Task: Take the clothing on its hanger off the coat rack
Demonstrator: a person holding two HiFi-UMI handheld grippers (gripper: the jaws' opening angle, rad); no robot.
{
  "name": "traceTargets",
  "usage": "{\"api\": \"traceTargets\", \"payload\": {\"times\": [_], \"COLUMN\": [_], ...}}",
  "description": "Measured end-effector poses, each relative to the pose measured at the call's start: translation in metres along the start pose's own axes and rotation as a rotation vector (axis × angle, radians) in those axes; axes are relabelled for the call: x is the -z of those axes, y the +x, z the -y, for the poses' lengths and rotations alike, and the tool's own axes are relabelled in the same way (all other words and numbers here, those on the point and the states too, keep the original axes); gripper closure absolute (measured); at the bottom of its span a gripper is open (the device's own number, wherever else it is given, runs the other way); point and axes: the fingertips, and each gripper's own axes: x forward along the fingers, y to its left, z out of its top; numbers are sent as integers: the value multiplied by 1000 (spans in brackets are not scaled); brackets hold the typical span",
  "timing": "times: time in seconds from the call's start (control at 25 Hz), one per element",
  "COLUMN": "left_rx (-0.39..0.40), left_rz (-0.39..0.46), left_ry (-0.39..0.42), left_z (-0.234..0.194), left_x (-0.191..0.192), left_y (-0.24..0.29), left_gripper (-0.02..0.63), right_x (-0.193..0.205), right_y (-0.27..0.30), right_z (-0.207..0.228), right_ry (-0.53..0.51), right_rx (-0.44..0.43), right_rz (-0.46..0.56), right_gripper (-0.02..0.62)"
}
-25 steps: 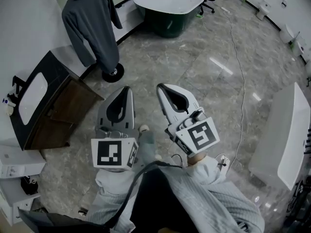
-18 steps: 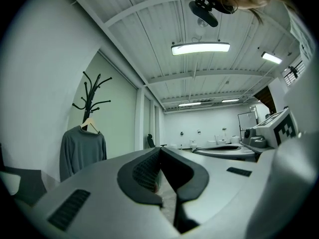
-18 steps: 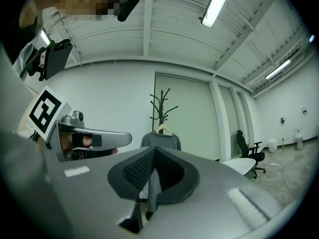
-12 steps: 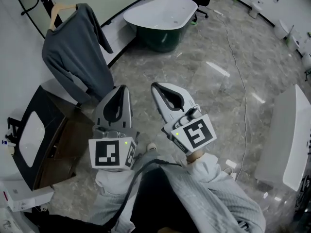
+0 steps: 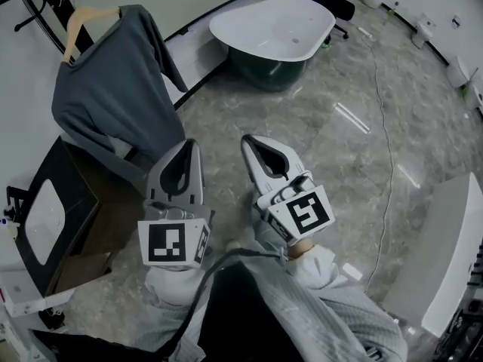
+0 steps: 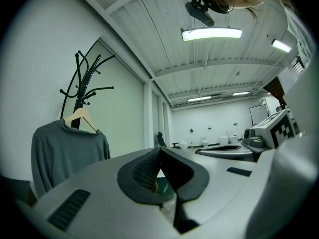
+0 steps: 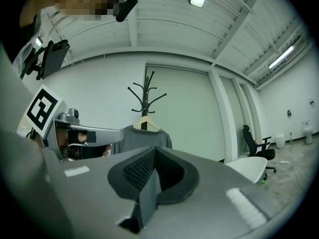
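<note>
While the gray sweater (image 5: 113,89) hangs on the black coat rack (image 6: 82,81), both grippers are held side by side over the marble floor (image 5: 339,149), short of the garment and not touching it.

Sweater: on a pale wooden hanger (image 5: 79,19), hooked onto the rack at the upper left of the head view, by the wall. In both gripper views its long axis is upright, collar at the top under the hanger, hem at the bottom. The shoulder line runs level, side to side. Its broad face is turned toward the grippers. One sleeve hangs down the side nearest the bathtub (image 5: 272,29).

Left gripper (image 5: 190,146): fingers pressed fully together, nothing between them; tips point toward the sweater's lower part.

Right gripper (image 5: 253,140): fingers likewise closed tight, holding nothing; the rack and sweater stand straight ahead in its own view.

A dark vanity cabinet (image 5: 53,202) with a white basin sits below the sweater's hem in the head view.
</note>
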Motion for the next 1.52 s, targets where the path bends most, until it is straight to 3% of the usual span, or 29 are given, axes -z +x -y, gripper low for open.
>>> {"api": "traceTargets", "payload": {"times": [0.44,0.68,0.84,1.12,1.28,1.52], "left_rx": [-364,-656,-765,-826,-792,-721], "left_rz": [5,-67,-121,-96,-67,-33], "left_ry": [25,-7,-27,3,57,149], "left_z": [-93,-153,-193,-265,-312,-346], "left_x": [-15,-1,22,8,-18,-60], "left_y": [165,162,144,126,132,129], "left_gripper": [601,601,601,601,601,601], "right_x": [-22,-9,10,5,-26,-58], "right_y": [185,265,307,379,432,488], "right_z": [127,143,115,60,48,48], "right_ry": [-16,24,54,39,42,30], "right_rx": [-343,-541,-674,-802,-794,-779], "right_rz": [8,-21,-43,10,96,169], "right_gripper": [594,593,593,593,592,592]}}
